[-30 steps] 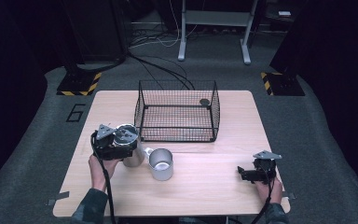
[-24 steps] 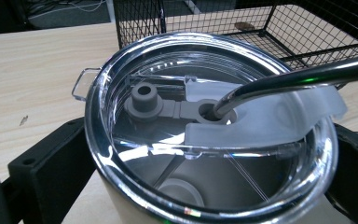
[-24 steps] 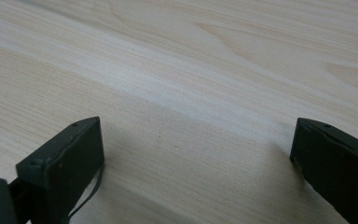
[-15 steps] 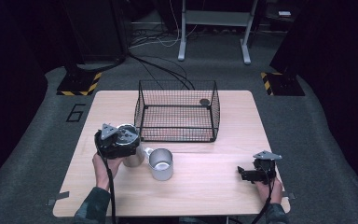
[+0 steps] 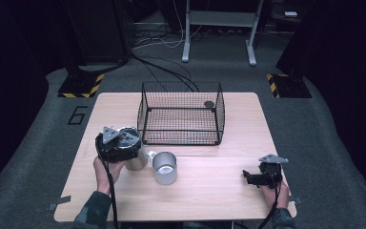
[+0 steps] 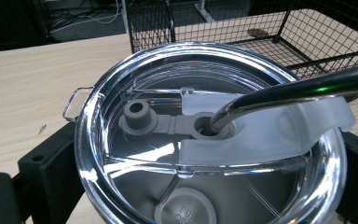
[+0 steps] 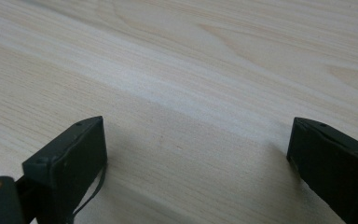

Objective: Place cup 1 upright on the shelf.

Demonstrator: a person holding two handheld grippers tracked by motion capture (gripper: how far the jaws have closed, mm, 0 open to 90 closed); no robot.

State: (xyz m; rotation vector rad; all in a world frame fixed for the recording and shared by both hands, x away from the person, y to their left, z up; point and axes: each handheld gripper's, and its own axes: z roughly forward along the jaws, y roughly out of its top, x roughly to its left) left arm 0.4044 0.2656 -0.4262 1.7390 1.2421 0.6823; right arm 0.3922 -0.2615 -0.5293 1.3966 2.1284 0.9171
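Left gripper view shows your left gripper (image 6: 205,186) clamped around the lidded tumbler (image 6: 209,140), steadying it; your right gripper (image 7: 196,154) rests jaws apart on the table (image 7: 191,70).

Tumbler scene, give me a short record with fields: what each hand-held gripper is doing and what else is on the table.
left hand-held gripper: jaws on either side of the lidded tumbler, seemingly gripping it
tumbler lid: clear, metal straw through its hole
right hand-held gripper: open, holding nothing, low over the table
steel mug: upright, just right of the tumbler
wire basket: behind both, small dark disc at its back right
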